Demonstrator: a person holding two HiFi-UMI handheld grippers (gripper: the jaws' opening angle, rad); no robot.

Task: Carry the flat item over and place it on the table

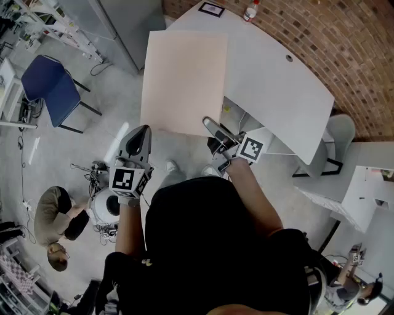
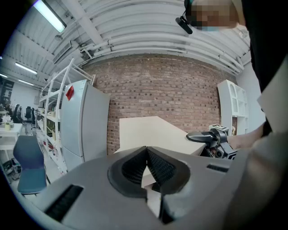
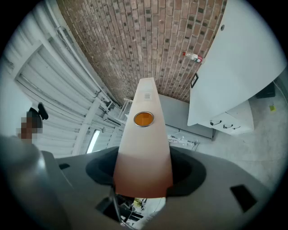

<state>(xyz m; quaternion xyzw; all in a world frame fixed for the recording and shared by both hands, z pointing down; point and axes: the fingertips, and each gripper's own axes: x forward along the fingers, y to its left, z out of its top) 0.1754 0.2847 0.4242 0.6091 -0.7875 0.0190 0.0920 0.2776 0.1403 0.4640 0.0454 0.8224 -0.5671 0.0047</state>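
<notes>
One pale beige flat board [image 1: 183, 83] is hanging in the air in front of the person, its far part overlapping the near left edge of the single white curved table [image 1: 280, 77]. I cannot tell if it is touching the tabletop. Two grippers are showing. The right gripper [image 1: 211, 125] is clamping the board's near right corner, and the right gripper view shows the panel running up between the jaws with one round orange sticker [image 3: 143, 119] on it. The left gripper [image 1: 140, 132] is hovering just beside the board's near left edge with its jaws pressed together on nothing.

On the table's far end, one small clear bottle with a red cap [image 1: 250, 11] is standing near one black-framed card [image 1: 211, 8]. A brick wall [image 1: 351, 43] is curving behind the table. One blue chair [image 1: 52, 86] is sitting well off to the left, one grey chair [image 1: 340, 132] past the table's right end. Someone is crouching [image 1: 58, 215] on the floor at lower left, beside the left arm.
</notes>
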